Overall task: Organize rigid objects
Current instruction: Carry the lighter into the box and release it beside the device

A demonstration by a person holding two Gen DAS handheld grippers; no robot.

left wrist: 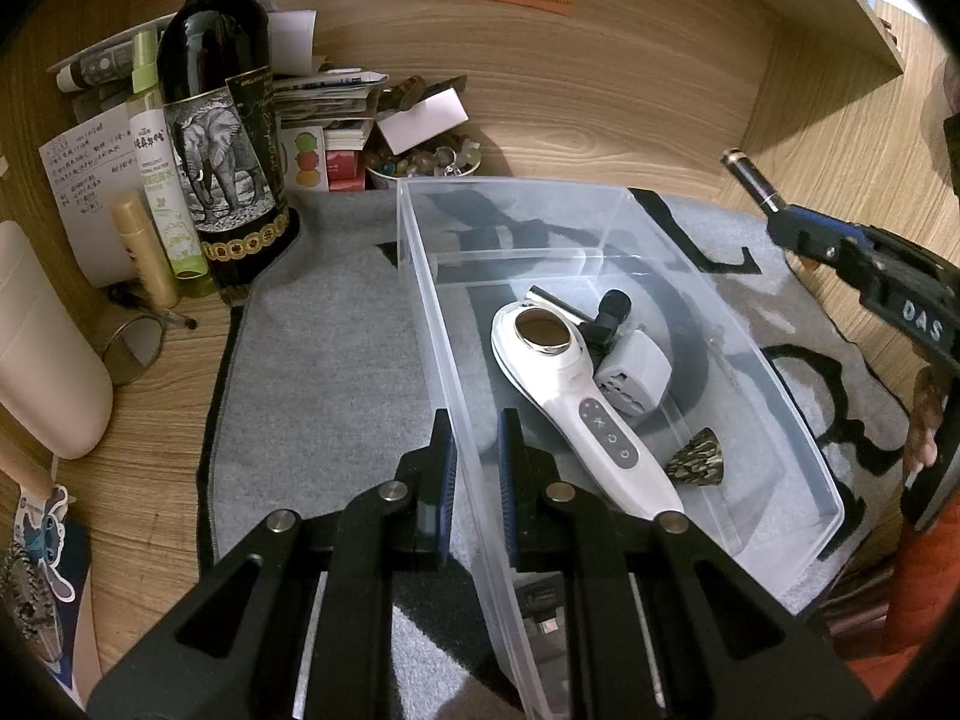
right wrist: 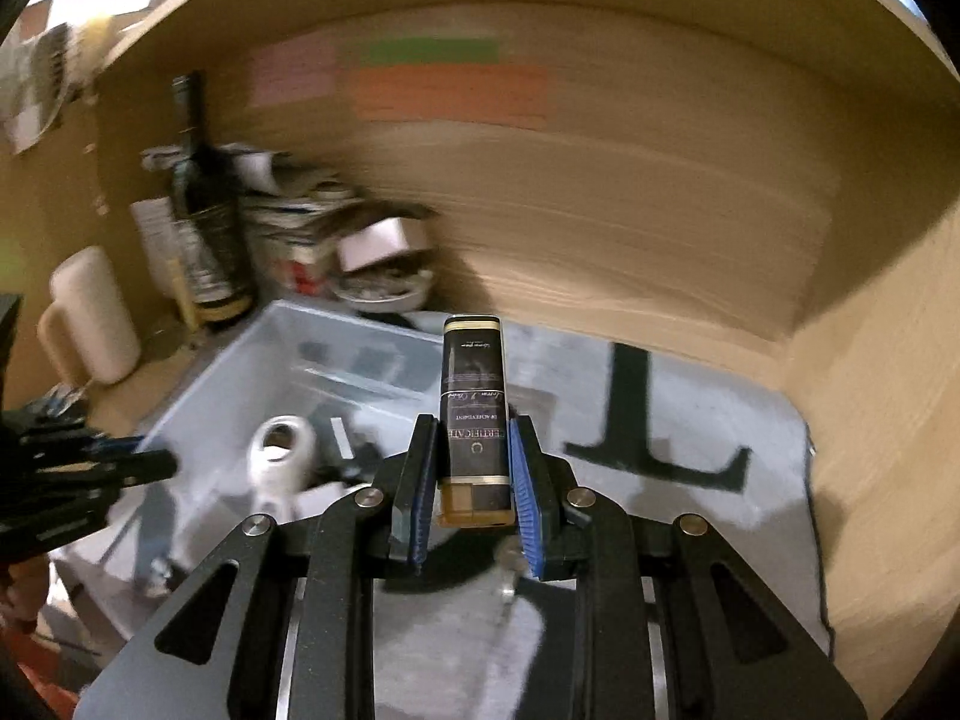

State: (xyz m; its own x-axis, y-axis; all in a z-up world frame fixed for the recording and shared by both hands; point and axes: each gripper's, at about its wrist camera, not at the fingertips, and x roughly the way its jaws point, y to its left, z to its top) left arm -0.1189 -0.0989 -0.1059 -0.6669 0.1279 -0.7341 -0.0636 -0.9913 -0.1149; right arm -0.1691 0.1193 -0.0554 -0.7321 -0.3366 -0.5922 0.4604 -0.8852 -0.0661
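A clear plastic bin (left wrist: 420, 264) stands on a grey mat (left wrist: 330, 330). My left gripper (left wrist: 477, 456) is shut on the bin's near left wall, one finger inside and one outside. In the bin lie a white handheld device (left wrist: 570, 396), a white travel adapter (left wrist: 636, 378), a small black clip (left wrist: 609, 315) and a camouflage-patterned wedge (left wrist: 699, 459). My right gripper (right wrist: 472, 429) is shut on a black lighter with gold ends (right wrist: 473, 384), held raised over the mat just right of the bin (right wrist: 228, 372). The same lighter (left wrist: 750, 177) and right gripper (left wrist: 798, 234) show in the left wrist view at the right edge.
A wine bottle with an elephant label (left wrist: 216, 138), a green spray bottle (left wrist: 159, 180), a gold tube (left wrist: 144, 258) and a cream jug (left wrist: 42, 348) crowd the left. A bowl of stones (left wrist: 426, 162) and stacked papers sit behind the bin. Wooden walls close in at the back and right.
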